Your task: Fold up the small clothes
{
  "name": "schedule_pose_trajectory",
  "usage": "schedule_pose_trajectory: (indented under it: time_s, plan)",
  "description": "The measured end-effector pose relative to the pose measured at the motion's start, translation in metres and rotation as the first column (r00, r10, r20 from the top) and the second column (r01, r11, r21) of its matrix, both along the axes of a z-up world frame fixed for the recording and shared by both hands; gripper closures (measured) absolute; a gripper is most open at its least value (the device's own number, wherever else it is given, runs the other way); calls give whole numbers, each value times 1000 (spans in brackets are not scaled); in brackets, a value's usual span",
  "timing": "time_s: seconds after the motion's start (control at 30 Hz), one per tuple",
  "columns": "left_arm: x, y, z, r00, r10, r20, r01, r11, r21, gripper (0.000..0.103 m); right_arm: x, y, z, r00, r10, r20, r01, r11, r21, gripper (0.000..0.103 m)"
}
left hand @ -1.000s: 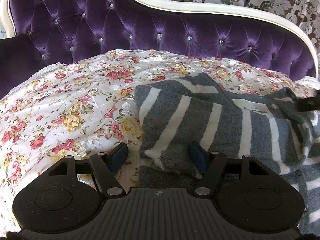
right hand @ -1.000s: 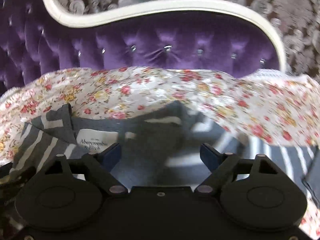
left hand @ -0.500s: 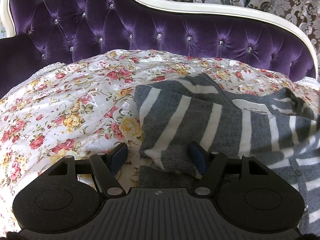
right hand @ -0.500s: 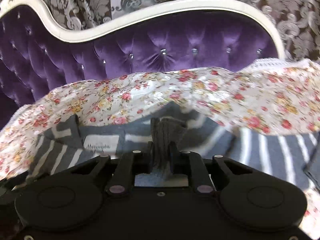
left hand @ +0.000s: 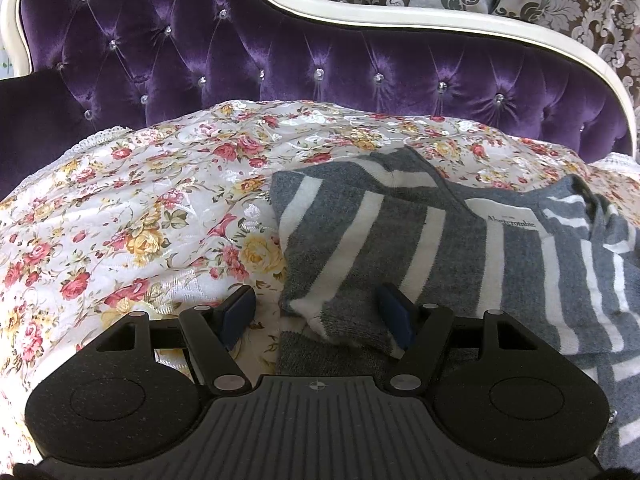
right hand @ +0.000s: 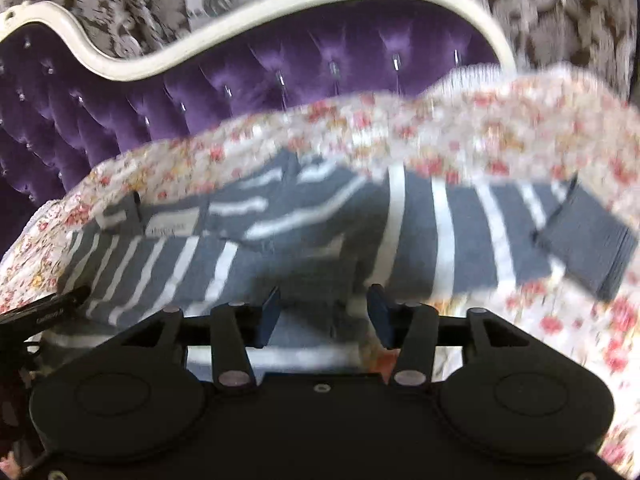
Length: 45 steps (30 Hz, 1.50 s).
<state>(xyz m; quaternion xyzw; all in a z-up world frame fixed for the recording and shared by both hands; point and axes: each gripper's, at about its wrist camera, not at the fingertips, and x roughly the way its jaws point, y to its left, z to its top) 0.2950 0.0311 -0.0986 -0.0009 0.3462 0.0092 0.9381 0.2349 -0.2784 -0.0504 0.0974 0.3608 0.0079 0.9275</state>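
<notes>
I see one purple tufted velvet headboard with a white curved frame, and in front of it one white quilt with red and yellow roses. One grey knitted sweater with white stripes lies on the quilt, right of its middle; the quilt left of the sweater's edge is free. My left gripper stands wide, the sleeve corner between its pads. My right gripper, blurred, has just been opening, half wide above the sweater, gripping nothing.
</notes>
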Motion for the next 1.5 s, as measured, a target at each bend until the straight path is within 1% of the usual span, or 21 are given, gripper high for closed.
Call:
schedule_pose_trajectory:
  time_s: [0.07, 0.1, 0.2, 0.33, 0.37, 0.4, 0.43, 0.5, 0.53, 0.63, 0.73, 0.8, 0.83, 0.97, 1.1, 1.17, 1.23, 1.3, 1.37, 1.43, 1.5]
  plan:
    - [0, 0, 0, 1000, -1, 0, 1, 1000, -1, 35, 2, 8, 5, 999, 30, 37, -30, 999, -11, 46]
    - [0, 0, 0, 1000, 0, 1, 0, 1000, 1, 35, 6, 14, 5, 997, 58, 41, -58, 998, -8, 45]
    - [-1, 0, -1, 1000, 2, 6, -2, 1000, 3, 35, 21, 24, -5, 994, 105, 10, -105, 994, -8, 45]
    - [0, 0, 0, 1000, 3, 2, -3, 1000, 7, 34, 40, 33, -32, 992, 122, -44, -123, 992, -30, 45]
    - [0, -2, 0, 1000, 5, 0, -5, 1000, 11, 34, 39, 35, -36, 992, 124, -39, -125, 991, -47, 44]
    - [0, -2, 0, 1000, 8, -2, -8, 1000, 14, 34, 38, 39, -36, 991, 135, -26, -136, 988, -79, 40]
    - [0, -2, 0, 1000, 11, -3, -11, 1000, 13, 34, 38, 44, -35, 988, 152, -35, -154, 983, -104, 38]
    - [0, -3, 0, 1000, 17, -7, -17, 1000, 19, 34, 40, 46, -33, 983, 176, -47, -180, 979, -95, 26]
    - [0, -5, 0, 1000, 20, -9, -20, 1000, 24, 34, 39, 46, -34, 983, 174, -57, -179, 980, -83, 25]
    - [1, -6, -1, 999, 32, -12, -32, 999, 31, 34, 38, 47, -35, 980, 189, -57, -194, 976, -100, 23]
    - [0, -6, -1, 999, 37, -9, -36, 999, 35, 34, 35, 49, -39, 976, 212, -51, -216, 971, -105, 14]
    - [0, -6, -1, 999, 38, -9, -38, 999, 35, 34, 33, 51, -40, 972, 227, -52, -232, 967, -104, 3]
    - [1, -6, -1, 999, 38, -12, -38, 999, 36, 34, 34, 52, -41, 972, 228, -51, -232, 968, -99, 1]
    - [2, -6, 0, 999, 40, -16, -39, 999, 38, 34, 35, 52, -41, 976, 214, -50, -217, 972, -86, 1]
    - [1, -7, 0, 999, 43, -10, -43, 998, 37, 34, 37, 51, -37, 974, 214, -74, -219, 973, -71, 1]
    - [1, -6, 0, 999, 49, -7, -48, 998, 29, 34, 39, 46, -34, 976, 203, -78, -206, 978, -32, 1]
    - [-1, -5, -1, 999, 47, 6, -47, 999, 23, 34, 41, 37, -30, 980, 181, -79, -179, 983, 34, 1]
    - [-3, -4, -1, 999, 50, 13, -51, 999, 18, 33, 43, 26, -25, 987, 148, -69, -141, 985, 96, 1]
    - [-3, -4, 0, 999, 53, 8, -53, 998, 21, 31, 43, 16, -18, 993, 107, -49, -100, 986, 132, 1]
    - [-1, -2, 3, 999, 46, -10, -46, 999, 13, 31, 41, 9, -11, 997, 82, -13, -80, 988, 131, 1]
    - [4, 2, 9, 998, 32, -45, -32, 999, -4, 32, 38, 6, -5, 998, 64, 13, -65, 992, 106, 1]
